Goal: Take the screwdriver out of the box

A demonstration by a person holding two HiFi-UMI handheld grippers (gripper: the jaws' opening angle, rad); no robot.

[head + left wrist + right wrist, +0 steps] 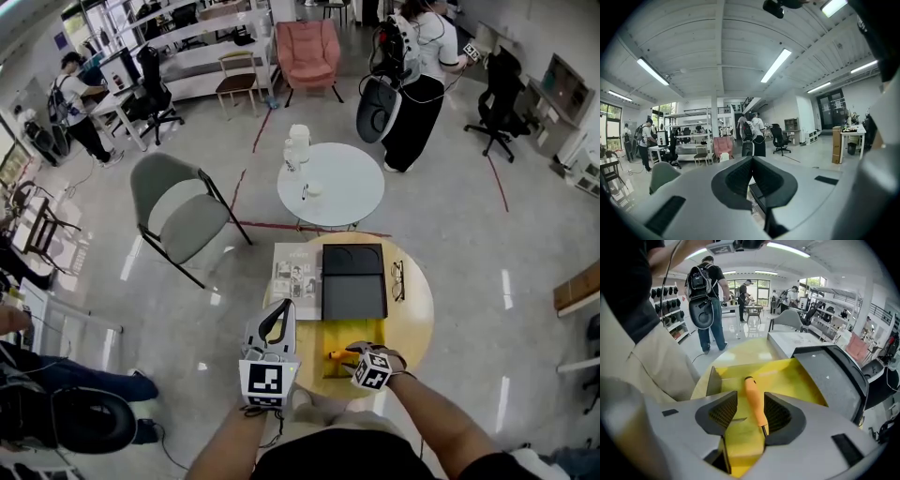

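One orange-handled screwdriver (754, 401) is seen in one open yellow box (797, 376), near on the round desk (412, 319), between the parted, unclamped right tongs (750, 398); the left tongs (752, 158) are closed, empty.

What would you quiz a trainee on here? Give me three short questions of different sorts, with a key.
1. True or false: the right gripper is clamped shut on the screwdriver.
2. Where does the screwdriver lie? A) on the black case; B) in the yellow box; C) on the white round table.
3. What does the left gripper hold?

Key
1. False: its jaws stand apart, with the orange handle between them.
2. B.
3. Nothing: its jaws are together and empty.
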